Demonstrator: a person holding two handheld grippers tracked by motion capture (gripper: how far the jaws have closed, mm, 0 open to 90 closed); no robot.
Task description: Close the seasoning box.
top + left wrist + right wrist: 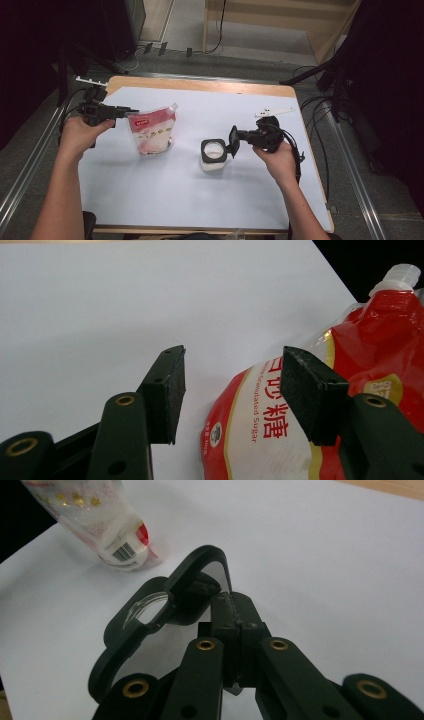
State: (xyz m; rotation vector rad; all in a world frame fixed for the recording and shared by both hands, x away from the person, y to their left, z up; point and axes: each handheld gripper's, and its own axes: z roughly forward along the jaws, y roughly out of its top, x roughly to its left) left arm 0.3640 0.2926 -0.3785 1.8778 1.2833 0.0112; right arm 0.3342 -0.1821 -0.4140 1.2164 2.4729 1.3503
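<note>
Risk, left side: the sugar pouch (151, 131) stands upright on the white counter (165, 200) and is soft-walled; a push from one pad of the left gripper (231, 390) before both close is likely to tip it, and a pinch high on the body may force sugar out through the spout (397, 277) if it is uncapped. The left jaws stand wide open, holding nothing, one pad at the pouch's edge.

Risk, right side: the black-rimmed jar (213, 155) is light; pulling on its hinged lid (150, 630) may drag or topple it. The right gripper (235, 615) has its jaws closed tight on the raised lid's edge
</note>
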